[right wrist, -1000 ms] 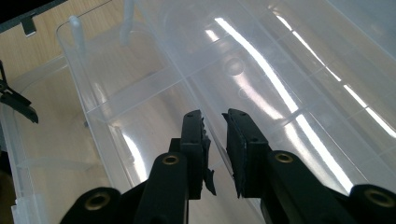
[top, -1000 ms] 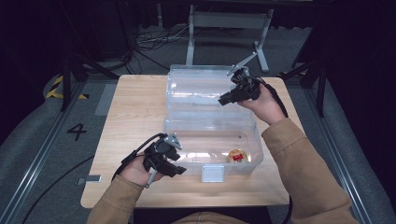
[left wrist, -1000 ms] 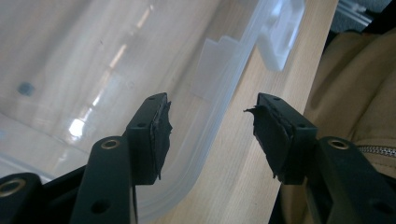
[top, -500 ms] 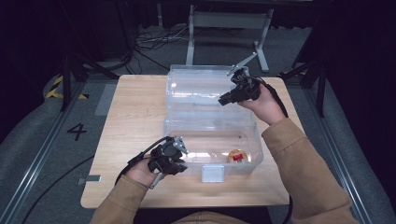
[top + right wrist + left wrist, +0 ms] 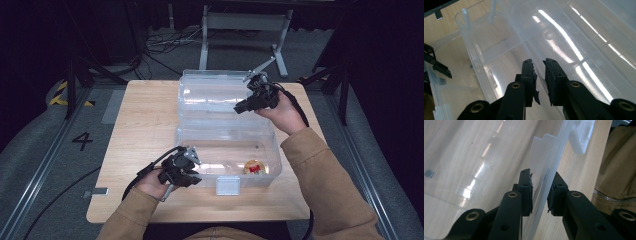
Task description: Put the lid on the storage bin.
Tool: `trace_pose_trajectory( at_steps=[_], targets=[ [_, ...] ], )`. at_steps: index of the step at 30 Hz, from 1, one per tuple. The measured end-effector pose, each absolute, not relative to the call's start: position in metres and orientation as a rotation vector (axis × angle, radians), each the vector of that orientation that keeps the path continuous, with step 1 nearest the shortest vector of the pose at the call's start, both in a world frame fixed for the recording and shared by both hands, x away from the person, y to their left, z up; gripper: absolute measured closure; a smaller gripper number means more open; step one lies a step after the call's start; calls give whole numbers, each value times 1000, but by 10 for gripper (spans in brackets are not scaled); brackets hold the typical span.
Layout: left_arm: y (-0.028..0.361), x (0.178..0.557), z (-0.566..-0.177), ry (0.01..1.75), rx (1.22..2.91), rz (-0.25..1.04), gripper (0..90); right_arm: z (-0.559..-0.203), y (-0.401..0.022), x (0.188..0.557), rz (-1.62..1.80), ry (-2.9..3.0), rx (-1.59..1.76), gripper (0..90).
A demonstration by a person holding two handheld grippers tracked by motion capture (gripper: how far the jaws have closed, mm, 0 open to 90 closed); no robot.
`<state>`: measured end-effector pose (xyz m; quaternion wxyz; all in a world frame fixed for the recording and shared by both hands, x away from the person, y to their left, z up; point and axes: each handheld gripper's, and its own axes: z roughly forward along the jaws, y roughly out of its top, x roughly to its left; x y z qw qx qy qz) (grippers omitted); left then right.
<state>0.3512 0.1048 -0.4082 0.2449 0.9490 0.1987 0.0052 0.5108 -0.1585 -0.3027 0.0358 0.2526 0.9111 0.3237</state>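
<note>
both grippers clamped on an open clear plastic box on the wooden table.

the clear plastic box [image 5: 226,150] sat mid-table on the wooden table [image 5: 145,115], its lid [image 5: 212,92] swung open toward the far side. the left gripper [image 5: 186,172] was at the box's near left corner; its jaws had just been closing and now pinched the near wall [image 5: 543,192] between the pads. the right gripper [image 5: 241,107] gripped the lid's edge at the far right, jaws closed on the thin plastic. a small red and tan object [image 5: 253,167] lay inside the box near its right end, and a white latch [image 5: 227,186] hung on the near wall.
</note>
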Motion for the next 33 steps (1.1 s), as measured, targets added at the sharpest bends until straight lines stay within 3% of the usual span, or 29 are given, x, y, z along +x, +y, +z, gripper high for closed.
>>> trace_pose_trajectory(
  at_steps=[3, 33],
  targets=[
    [101, 349, -409, 517, 2614, 60, 764, -303, -158, 508, 996, 2788, 780, 781],
    [101, 349, -410, 579, 2590, 32, 749, -296, -161, 474, 997, 2757, 697, 793]
  ],
)
